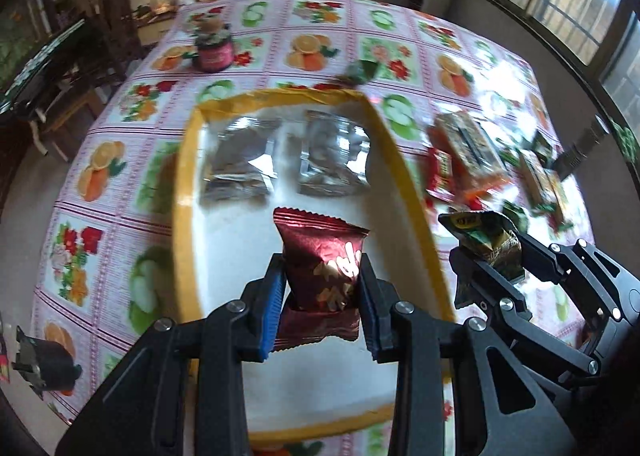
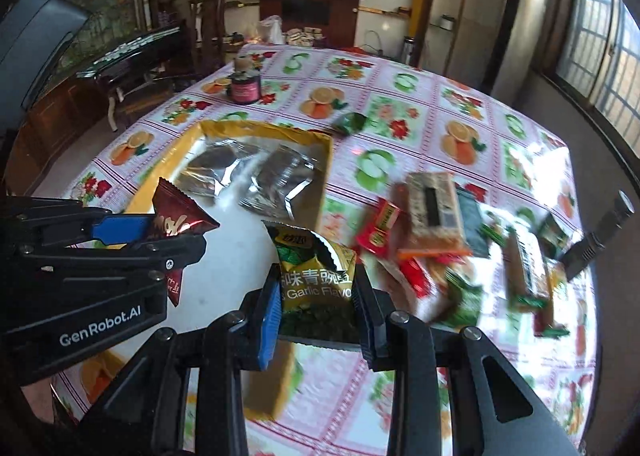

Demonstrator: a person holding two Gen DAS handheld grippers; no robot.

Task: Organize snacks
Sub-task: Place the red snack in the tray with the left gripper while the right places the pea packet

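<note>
Black hand-held gripper (image 1: pixel 322 288), blue finger pads (image 1: pixel 270 308), silver screws, white GenRobot.AI lettering

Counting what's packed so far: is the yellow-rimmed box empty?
Not empty. Two silver packets lie flat on the box's white floor.

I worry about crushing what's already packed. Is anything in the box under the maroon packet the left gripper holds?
Nothing visible. The maroon packet in the left gripper hangs over bare white floor of the box; the two silver packets lie at its far end.
</note>
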